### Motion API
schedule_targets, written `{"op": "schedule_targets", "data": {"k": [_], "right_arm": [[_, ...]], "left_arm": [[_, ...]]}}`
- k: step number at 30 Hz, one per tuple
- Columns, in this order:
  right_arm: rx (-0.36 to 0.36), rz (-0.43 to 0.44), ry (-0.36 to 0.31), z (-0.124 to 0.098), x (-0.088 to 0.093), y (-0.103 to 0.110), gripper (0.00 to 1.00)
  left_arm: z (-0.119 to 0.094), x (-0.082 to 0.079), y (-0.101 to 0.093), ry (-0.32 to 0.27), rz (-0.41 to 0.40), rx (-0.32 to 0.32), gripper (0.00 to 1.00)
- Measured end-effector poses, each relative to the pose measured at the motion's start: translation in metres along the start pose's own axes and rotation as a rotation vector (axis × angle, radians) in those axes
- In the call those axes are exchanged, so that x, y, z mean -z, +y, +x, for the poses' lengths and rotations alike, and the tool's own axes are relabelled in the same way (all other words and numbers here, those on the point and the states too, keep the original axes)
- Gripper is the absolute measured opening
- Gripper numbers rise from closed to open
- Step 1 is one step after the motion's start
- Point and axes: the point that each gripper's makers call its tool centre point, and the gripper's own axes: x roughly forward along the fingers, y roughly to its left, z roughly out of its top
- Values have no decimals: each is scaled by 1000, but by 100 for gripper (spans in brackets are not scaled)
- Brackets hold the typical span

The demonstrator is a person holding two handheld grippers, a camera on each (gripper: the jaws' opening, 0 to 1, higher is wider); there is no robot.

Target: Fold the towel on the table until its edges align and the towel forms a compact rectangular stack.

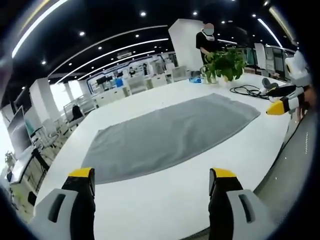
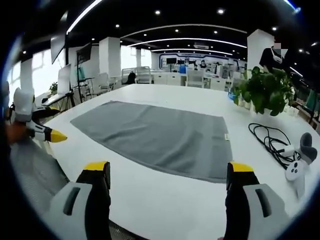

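And here's the towel (image 1: 170,132), grey, spread out flat in a single layer across the middle of the white desk (image 1: 150,210), no fold in it yet. In the right gripper view it lies as a broad sheet (image 2: 155,135) with its near edge running across just beyond the jaws, and a small pale tag at its right-hand edge. That flat layout looks like the starting position, so my read is the folding has not begun.

Left hand-held gripper (image 1: 150,182) hovers at the near edge of the desk, jaws spread wide, nothing between them, lined up with the towel's near edge but apart from it. Right hand-held gripper (image 2: 167,177) is the same: jaws wide apart, empty, poised short of the cloth. Each one peeks into the other's view, yellow tip pointing inward, so they seem to be flanking the towel from opposite sides, which makes sense for taking two corners together.

Further out, a potted plant (image 2: 265,90) stands beyond the towel's far corner, a black cable (image 2: 267,137) coils on the desk near it, and a white controller (image 2: 297,167) lies by the cable. A person (image 1: 206,42) stands behind the plant. All of it sits clear of the cloth, leaving room to fold.
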Motion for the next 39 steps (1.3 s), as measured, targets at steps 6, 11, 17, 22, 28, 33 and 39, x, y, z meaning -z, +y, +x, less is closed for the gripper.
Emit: {"op": "schedule_targets", "data": {"k": [6,11,17,22,28,33,39], "right_arm": [[-4,-8,18,2,3,1,97],[0,-3,6,0,1,1,97],[-32,-1,4,1,1,7,97],[-43,-4,-8,0,-2,9,97],[-33,12,-13,-1,-2,6,96],[-42,5,0,0,0,8,97],[-47,-1,-2,-3,-5,4,97]], "left_arm": [[3,1,-1,1,-1,8,97],[2,-1,-1,-13,2,7,97],[3,1,3,-8,1,-9,96],[4,4,1,5,5,0,96],[3,2,2,-7,2,-6,96],[2,1,-1,-6,8,5,95],[2,1,-4,17,37,24,96]]}}
